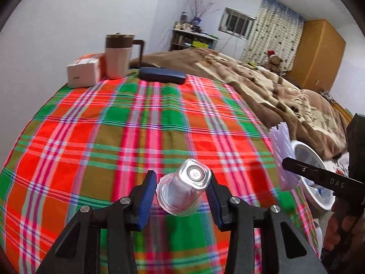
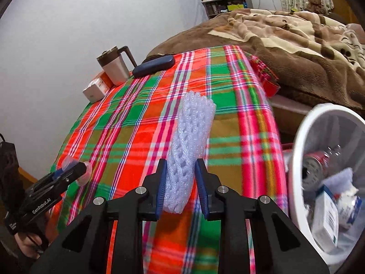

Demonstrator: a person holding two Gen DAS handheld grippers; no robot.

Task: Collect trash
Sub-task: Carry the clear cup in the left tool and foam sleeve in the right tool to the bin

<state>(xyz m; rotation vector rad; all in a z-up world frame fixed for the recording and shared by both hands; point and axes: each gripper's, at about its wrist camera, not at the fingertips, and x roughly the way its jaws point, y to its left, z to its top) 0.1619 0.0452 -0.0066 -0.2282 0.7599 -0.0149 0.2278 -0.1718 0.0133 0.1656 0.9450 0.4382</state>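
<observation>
**Two pieces of trash held, bin to the right**

A bedroom is shown, with a table (image 1: 114, 125) draped in a red-and-green plaid cloth standing against a bed covered by a brown blanket (image 2: 296, 52). A mug (image 1: 118, 54), a small box (image 1: 83, 73) and a dark case (image 1: 162, 75) are left at the far edge, well ahead of both sets of fingers.

The left gripper (image 1: 182, 190) is seen clamped on a clear plastic cup (image 1: 183, 190), which lies tilted between the pads with its base turned away from the camera. The right gripper (image 2: 180, 182) is closed on a white foam net sleeve (image 2: 189, 150), whose long axis runs up and forward out of the fingers.

The white trash bin (image 2: 298, 150) lies to the right of the right fingers, beyond the table edge, with a can and a carton already inside. The right hand is judged the nearer to it; the left would have to cross further.

The bin's near and right rim is cut off, its base is hidden, and its contents are blurred.
</observation>
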